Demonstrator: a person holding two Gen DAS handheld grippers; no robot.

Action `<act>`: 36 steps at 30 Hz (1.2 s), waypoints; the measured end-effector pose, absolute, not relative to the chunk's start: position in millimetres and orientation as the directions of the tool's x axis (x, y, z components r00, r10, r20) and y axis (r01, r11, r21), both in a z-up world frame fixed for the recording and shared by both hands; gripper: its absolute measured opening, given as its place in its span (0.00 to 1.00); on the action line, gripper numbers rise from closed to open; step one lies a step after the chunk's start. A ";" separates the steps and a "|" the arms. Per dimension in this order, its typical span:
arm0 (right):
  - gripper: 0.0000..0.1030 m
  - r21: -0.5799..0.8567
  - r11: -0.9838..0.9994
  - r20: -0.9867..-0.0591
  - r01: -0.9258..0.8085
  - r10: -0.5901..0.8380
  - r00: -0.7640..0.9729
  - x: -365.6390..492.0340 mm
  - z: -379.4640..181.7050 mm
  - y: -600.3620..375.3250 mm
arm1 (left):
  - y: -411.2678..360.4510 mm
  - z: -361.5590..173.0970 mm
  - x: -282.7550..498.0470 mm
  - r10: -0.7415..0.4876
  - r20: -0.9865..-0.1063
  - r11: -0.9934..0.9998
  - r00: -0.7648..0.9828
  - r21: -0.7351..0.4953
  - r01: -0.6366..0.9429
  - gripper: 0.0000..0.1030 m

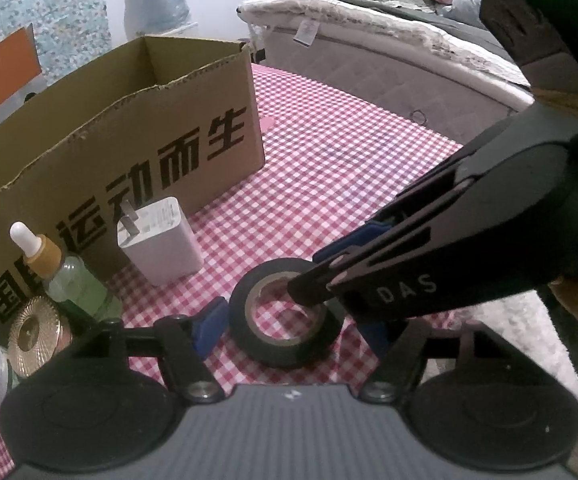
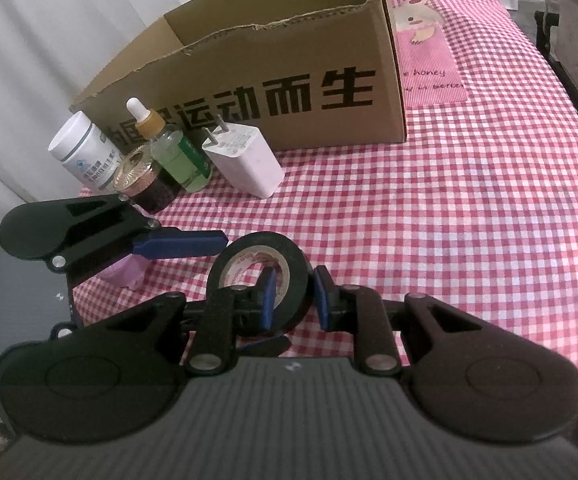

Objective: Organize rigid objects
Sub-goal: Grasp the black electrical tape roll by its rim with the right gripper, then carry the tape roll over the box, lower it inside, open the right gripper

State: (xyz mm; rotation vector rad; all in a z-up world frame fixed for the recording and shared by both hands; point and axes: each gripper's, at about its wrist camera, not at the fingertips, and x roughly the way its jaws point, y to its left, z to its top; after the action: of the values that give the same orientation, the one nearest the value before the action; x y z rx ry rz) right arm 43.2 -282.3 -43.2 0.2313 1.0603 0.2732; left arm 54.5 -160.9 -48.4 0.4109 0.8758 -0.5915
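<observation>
A black tape roll (image 1: 285, 316) lies on the checked tablecloth; it also shows in the right wrist view (image 2: 259, 280). My left gripper (image 1: 289, 326) is open, its blue pads (image 1: 209, 326) on either side of the roll without touching. My right gripper (image 2: 293, 298) straddles the roll's right wall, one pad (image 2: 267, 298) inside the hole and one outside, with a small gap to the outer pad. The right gripper's finger (image 1: 317, 284) reaches into the roll from the right in the left wrist view. An open cardboard box (image 2: 289, 80) stands behind.
A white charger plug (image 2: 245, 160), a green dropper bottle (image 2: 177, 152), a gold-lidded jar (image 2: 145, 184) and a white pill bottle (image 2: 81, 148) stand by the box front. A bed (image 1: 389, 52) lies beyond the table. A pink printed panel (image 2: 429, 60) marks the cloth right of the box.
</observation>
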 end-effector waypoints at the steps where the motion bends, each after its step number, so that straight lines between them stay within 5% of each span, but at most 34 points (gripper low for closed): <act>1: 0.19 0.318 0.942 -0.823 -0.109 0.331 0.462 42.6 -42.9 -282.5 | -160.5 -48.9 54.8 -0.308 -0.810 0.769 0.499 0.097 0.632 0.69; 24: 0.19 0.309 0.946 -0.817 -0.098 0.317 0.481 35.7 -35.9 -280.4 | -158.0 -47.5 51.3 -0.330 -0.794 0.793 0.510 0.060 0.607 0.66; 36: 0.20 0.240 0.952 -0.723 -0.191 0.307 0.619 30.7 35.1 -255.7 | -135.6 23.9 29.1 -0.344 -0.644 0.830 0.684 0.132 0.542 0.66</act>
State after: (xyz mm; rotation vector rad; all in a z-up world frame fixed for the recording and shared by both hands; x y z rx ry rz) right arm 30.7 -255.7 35.1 0.1449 0.8578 0.2875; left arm 29.1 -135.6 23.9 0.3271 0.6475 -0.5066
